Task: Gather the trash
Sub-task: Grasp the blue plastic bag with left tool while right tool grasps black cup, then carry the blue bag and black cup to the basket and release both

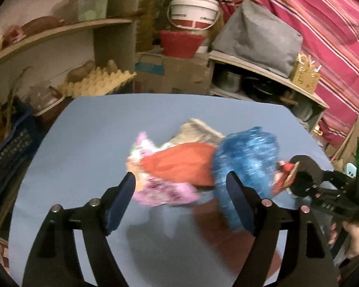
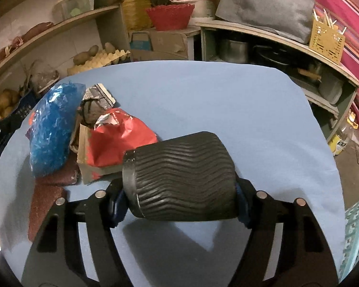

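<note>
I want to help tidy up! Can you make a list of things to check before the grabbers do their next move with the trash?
1. Right gripper has the black ribbed cup between its pads: ok, the pads touch both ends.
2. Left gripper is free to grab: ok, its jaws stand open with nothing pinched.
3. Trash left on the blue table: not ok, the blue plastic bag, red wrapper and pink wrapper lie in a heap.
4. Pile sharp enough in the left view to aim: not ok, it is blurred.
5. A bin for the cup: cannot tell, none clearly shows.
</note>
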`<state>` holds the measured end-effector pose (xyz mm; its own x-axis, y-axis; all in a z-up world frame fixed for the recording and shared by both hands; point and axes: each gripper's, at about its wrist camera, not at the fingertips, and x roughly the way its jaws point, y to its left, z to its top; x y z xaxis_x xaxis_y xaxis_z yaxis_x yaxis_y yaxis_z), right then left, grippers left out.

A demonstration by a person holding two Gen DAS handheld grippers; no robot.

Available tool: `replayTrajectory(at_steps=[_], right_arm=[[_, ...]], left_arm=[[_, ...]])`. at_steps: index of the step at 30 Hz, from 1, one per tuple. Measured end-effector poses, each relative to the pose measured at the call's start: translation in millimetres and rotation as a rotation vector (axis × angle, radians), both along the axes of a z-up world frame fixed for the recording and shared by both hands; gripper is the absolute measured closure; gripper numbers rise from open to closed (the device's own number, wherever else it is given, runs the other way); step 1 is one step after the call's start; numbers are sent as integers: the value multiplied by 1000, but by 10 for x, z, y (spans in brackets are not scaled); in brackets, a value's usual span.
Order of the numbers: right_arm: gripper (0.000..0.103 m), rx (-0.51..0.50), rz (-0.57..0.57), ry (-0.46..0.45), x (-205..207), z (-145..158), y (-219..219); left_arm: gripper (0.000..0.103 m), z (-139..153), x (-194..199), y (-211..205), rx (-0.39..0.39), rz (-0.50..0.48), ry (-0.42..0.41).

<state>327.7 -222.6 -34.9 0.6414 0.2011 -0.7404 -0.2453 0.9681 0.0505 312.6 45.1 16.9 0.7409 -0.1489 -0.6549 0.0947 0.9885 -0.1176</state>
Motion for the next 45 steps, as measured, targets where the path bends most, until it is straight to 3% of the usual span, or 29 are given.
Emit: replayTrajectory(at_steps=[6, 12, 14, 15, 16, 19, 21, 26, 32, 45], right_arm=[[33, 0, -51, -27, -128, 129, -248], [33, -28, -88, -50, -327, 250, -542], [33, -26, -103, -65, -406, 302, -631], [33, -24, -110, -72, -433, 331, -670], [33, -22, -120, -88, -477, 380, -718], [33, -11, -141, -126, -564, 481, -816], [33, -6, -154, -152, -638, 546, -873], [33, 18, -168, -199, -819, 719, -968], [33, 7, -199, -252, -1053, 919, -1214], [33, -42, -411, -276, -1715, 1034, -2425]], left_arm=[[23, 68, 56, -441, -7, -50, -11], [25, -134, 213, -707, 12, -61, 56], [39, -191, 245, -804, 42, -73, 68], [57, -213, 249, -829, 48, -81, 75], [66, -234, 257, -852, 50, -88, 85], [78, -233, 217, -873, 48, -91, 78], [82, -169, 152, -872, 40, -91, 52], [83, 132, -90, -916, 56, -70, -45], [83, 341, -346, -1222, 69, -78, -79], [83, 473, -640, -2643, 12, -258, -83]])
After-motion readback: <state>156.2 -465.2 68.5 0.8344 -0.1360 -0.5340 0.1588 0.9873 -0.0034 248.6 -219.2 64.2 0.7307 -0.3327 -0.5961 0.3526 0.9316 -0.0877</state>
